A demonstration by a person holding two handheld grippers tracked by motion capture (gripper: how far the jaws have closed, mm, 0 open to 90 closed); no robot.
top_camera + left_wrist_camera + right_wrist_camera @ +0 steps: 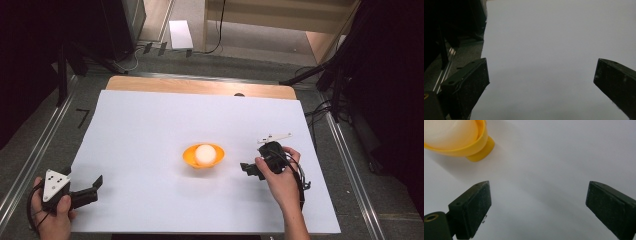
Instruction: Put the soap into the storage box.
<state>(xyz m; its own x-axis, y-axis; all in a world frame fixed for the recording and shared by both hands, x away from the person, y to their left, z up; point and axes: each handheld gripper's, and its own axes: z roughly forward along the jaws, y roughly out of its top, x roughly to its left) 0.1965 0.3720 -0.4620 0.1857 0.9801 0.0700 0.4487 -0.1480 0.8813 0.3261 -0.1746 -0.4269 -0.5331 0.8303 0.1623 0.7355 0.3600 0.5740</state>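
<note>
Two spread black grippers, a ball in an orange bowl between them on a white-covered desk.

The left gripper point(92, 187), nearest the camera at the desk's point(150, 125) near left corner, holds its jaws wide apart over bare white sheet. The right gripper point(246, 169), toward the near right edge, also stands spread, nothing between its jaws, pointing at the small orange plastic footed bowl point(203, 155) near the desk's middle. A smooth white ball point(205, 153) sits inside the bowl. No writing can be read anywhere.
</note>
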